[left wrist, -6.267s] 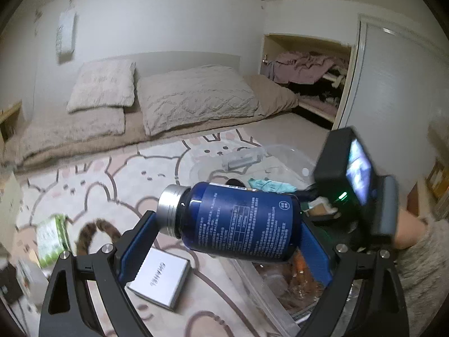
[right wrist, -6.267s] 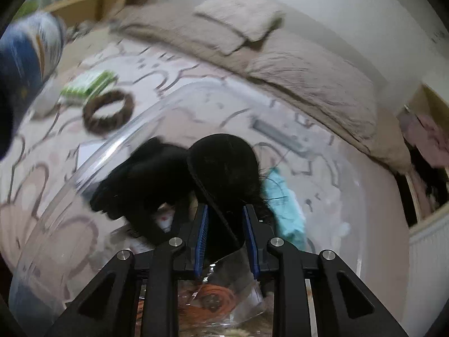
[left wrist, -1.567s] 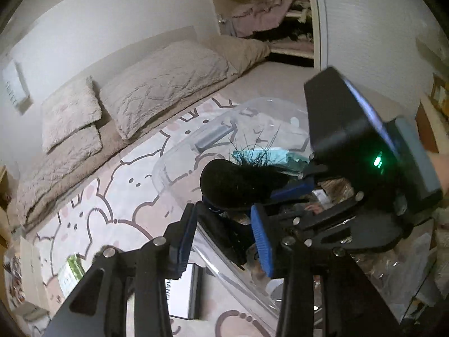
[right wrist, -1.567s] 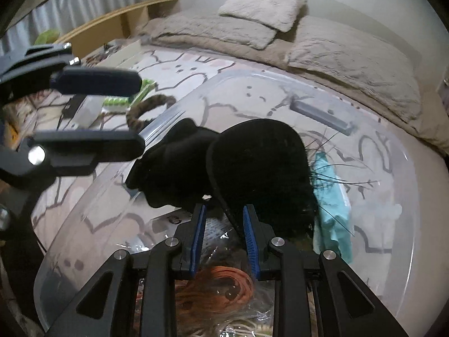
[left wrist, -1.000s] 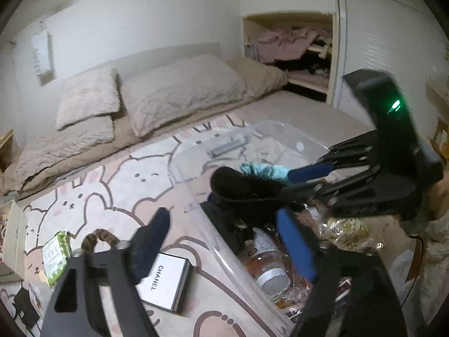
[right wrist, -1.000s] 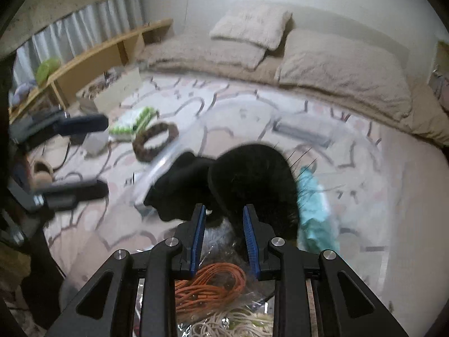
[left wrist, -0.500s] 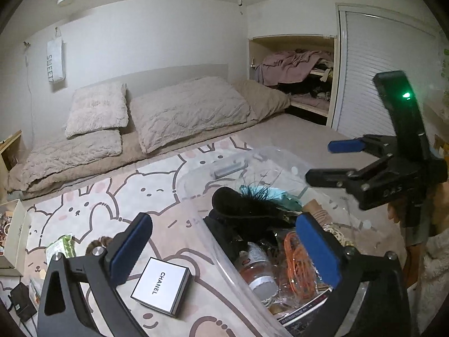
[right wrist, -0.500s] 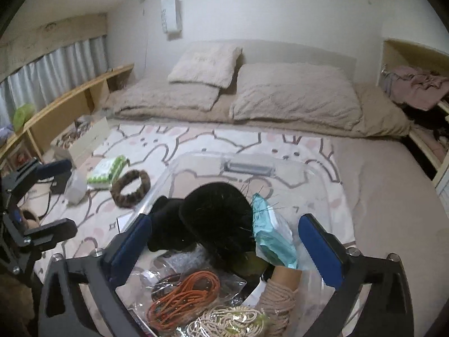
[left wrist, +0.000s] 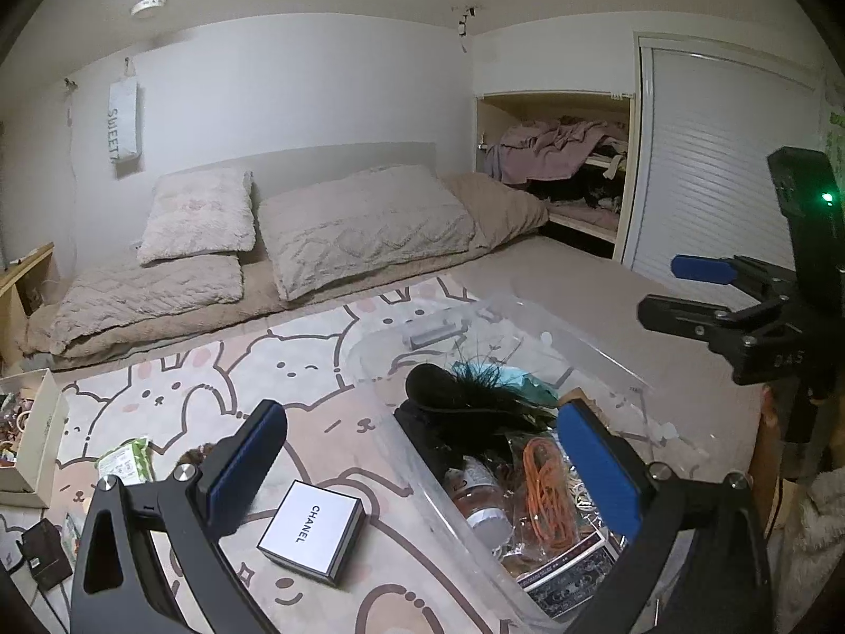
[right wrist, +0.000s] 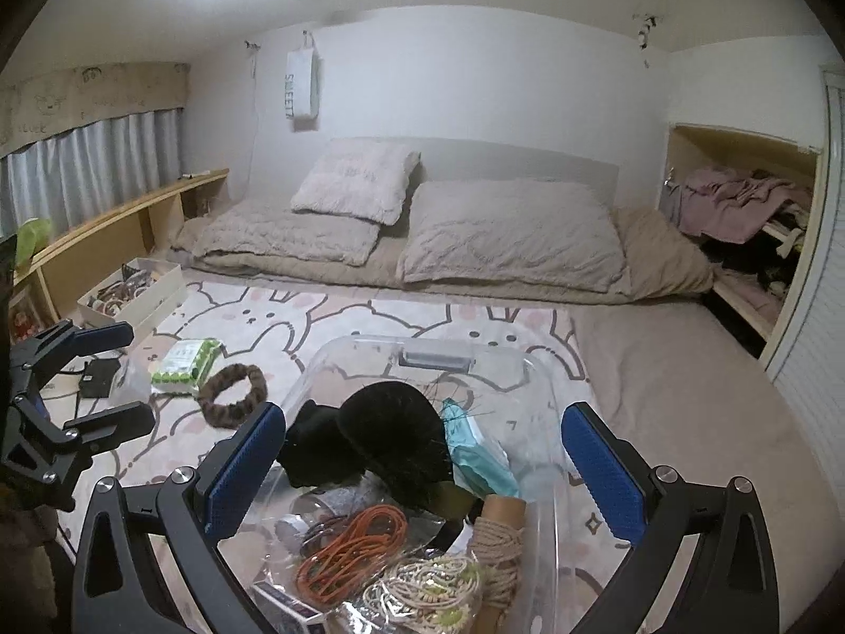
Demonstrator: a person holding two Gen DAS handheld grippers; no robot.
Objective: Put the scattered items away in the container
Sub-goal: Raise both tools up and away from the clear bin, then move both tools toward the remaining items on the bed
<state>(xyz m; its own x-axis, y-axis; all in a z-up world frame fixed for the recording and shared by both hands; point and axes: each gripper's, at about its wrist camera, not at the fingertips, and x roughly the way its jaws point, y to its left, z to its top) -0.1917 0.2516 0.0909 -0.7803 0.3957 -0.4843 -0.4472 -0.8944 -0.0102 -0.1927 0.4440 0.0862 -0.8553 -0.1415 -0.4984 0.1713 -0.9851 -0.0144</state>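
A clear plastic container point(left wrist: 597, 348) sits on the bunny-print rug and holds a black feathery item point(left wrist: 454, 396), an orange cord point(left wrist: 549, 486) and a teal packet point(right wrist: 475, 454). My left gripper point(left wrist: 422, 454) hangs open and empty above the container's near left side. Also empty, my right gripper point(right wrist: 422, 467) stands open over the container point(right wrist: 327, 364), just above the black item point(right wrist: 391, 433). On the rug outside lie a white Chanel box point(left wrist: 311, 528), a brown scrunchie point(right wrist: 232, 388) and a green packet point(right wrist: 185, 359).
A low bed with pillows point(right wrist: 507, 232) runs along the far wall. At the left, a white box of trinkets point(right wrist: 132, 290) and a wooden shelf point(right wrist: 105, 243) border the rug. A black device point(right wrist: 97, 370) lies by the green packet. An open closet point(left wrist: 560, 169) is at the right.
My right gripper let go of the black feathery item, which now rests in the container, and its jaws spread wide. Both grippers rose and pulled back; the left jaws widened too.
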